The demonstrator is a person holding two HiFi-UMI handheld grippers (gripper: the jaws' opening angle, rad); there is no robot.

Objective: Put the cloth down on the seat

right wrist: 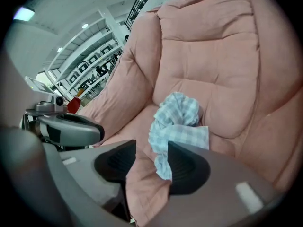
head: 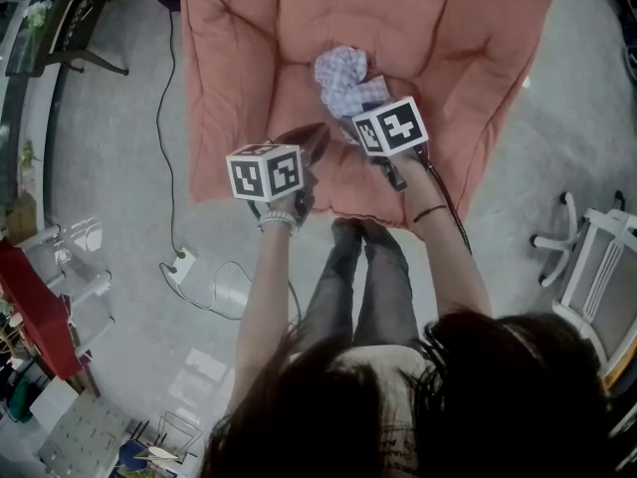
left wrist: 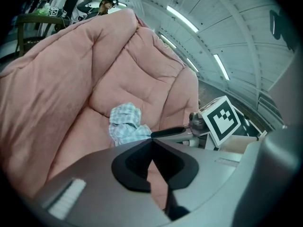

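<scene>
Jaws of the right gripper (right wrist: 147,162) stand spread, with pink upholstery and one loose corner of the cloth (right wrist: 177,122) showing in the gap beside the right-hand pad; whether that corner touches the pad cannot be told. Jaws of the left gripper (left wrist: 151,143) are pressed together at the tips and pinch nothing. The blue-and-white checked cloth lies crumpled at the middle of the seat (head: 249,68), upper centre of the head view, resting in the crease where the seat cushion meets the backrest. The seat is a padded pink armchair that fills the top of the head view. Both grippers hang just below the cloth in that view, over the front of the cushion, the left one's marker cube (head: 265,171) left of centre and the right one's marker cube (head: 390,126) right of centre, at the cloth's lower edge. The person's forearms reach up from the lower edge of the frame, and the person's legs (head: 368,277) in dark trousers stand at the front of the chair. A black cable (head: 171,118) runs down the grey floor (head: 119,167) at left to a white power strip (head: 181,265). A white swivel chair (head: 597,267) stands at the right edge.
</scene>
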